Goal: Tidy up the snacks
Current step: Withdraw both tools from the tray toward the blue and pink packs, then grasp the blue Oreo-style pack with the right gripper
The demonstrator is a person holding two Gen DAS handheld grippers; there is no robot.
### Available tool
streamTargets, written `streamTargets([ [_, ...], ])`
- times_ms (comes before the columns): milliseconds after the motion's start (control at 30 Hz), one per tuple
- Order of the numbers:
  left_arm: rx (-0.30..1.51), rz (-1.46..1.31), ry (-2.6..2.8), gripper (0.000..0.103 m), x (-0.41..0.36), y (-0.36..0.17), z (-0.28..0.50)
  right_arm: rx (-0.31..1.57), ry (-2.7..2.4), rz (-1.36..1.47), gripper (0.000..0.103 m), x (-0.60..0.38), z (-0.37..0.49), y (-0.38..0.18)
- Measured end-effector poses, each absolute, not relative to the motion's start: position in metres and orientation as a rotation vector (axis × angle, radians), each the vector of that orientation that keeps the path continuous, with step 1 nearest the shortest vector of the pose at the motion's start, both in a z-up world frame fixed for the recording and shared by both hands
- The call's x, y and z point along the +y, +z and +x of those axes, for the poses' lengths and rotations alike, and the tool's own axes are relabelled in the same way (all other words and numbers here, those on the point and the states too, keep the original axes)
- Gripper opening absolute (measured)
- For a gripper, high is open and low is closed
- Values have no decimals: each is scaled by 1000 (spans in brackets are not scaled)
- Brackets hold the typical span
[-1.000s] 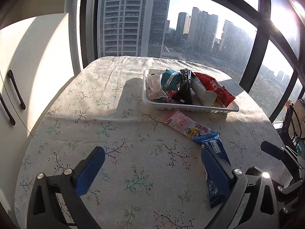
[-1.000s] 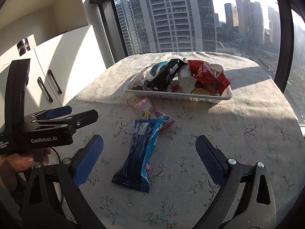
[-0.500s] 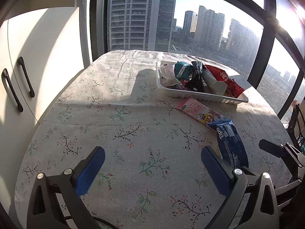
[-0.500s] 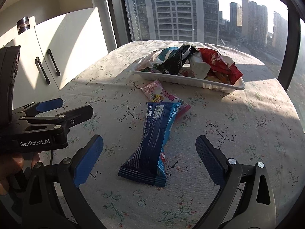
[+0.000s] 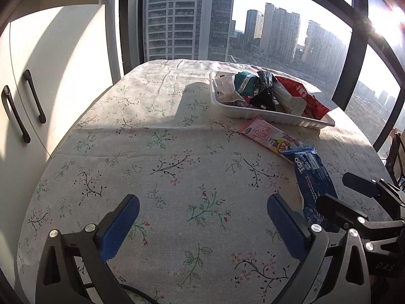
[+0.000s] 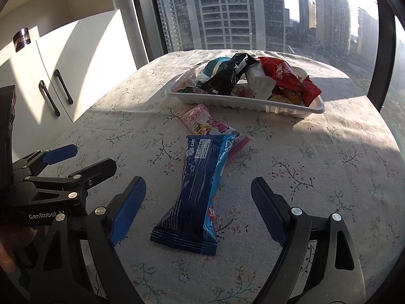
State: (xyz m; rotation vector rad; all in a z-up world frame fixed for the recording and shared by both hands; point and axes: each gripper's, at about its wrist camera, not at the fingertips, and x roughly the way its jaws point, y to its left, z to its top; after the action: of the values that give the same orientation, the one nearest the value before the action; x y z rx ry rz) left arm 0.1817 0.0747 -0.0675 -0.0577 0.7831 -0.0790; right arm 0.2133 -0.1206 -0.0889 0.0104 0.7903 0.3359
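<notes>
A blue roll-cake packet (image 6: 196, 190) lies on the flowered tablecloth, its far end over a pink snack packet (image 6: 202, 122). My right gripper (image 6: 198, 205) is open, its fingers on either side of the blue packet's near end, not touching it. My left gripper (image 5: 202, 221) is open and empty over bare cloth; the blue packet (image 5: 314, 182) and pink packet (image 5: 265, 136) lie to its right. A white tray (image 6: 298, 107) piled with several snack bags stands further back, also in the left wrist view (image 5: 291, 120).
The round table's edge (image 5: 63, 141) curves along the left, next to white cabinets with dark handles (image 5: 30, 96). Large windows with dark frames (image 6: 384, 50) stand behind the table. The left gripper shows at the left of the right wrist view (image 6: 83, 160).
Both grippers have moved: the right one closer over the blue packet, which now lies between its fingers. The left view has shifted left, with the packets and tray further right. Both stay open.
</notes>
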Motion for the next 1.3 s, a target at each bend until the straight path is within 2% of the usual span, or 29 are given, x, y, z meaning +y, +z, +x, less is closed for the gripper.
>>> streamTargets([
  [133, 789, -48, -65, 102, 74, -70, 183, 817, 340, -11, 72, -114, 219, -93],
  [333, 790, -50, -65, 102, 77, -70, 184, 864, 343, -22, 64, -110, 231, -103],
  [500, 794, -42, -76, 102, 73, -68, 186, 895, 351, -49, 49, -108, 233, -110],
  [567, 793, -40, -82, 102, 70, -67, 189, 896, 355, -59, 35, -109, 233, -111],
  [600, 793, -38, -86, 102, 68, -66, 190, 896, 357, -60, 31, -110, 233, -111],
  [667, 795, -30, -100, 102, 62, -65, 193, 894, 361, -60, 28, -115, 231, -110],
  [1033, 865, -16, -165, 102, 6, -60, 243, 816, 313, 82, 24, -196, 221, -89],
  [1300, 931, 22, -135, 102, -37, -69, 281, 829, 306, 143, 22, -240, 225, -101],
])
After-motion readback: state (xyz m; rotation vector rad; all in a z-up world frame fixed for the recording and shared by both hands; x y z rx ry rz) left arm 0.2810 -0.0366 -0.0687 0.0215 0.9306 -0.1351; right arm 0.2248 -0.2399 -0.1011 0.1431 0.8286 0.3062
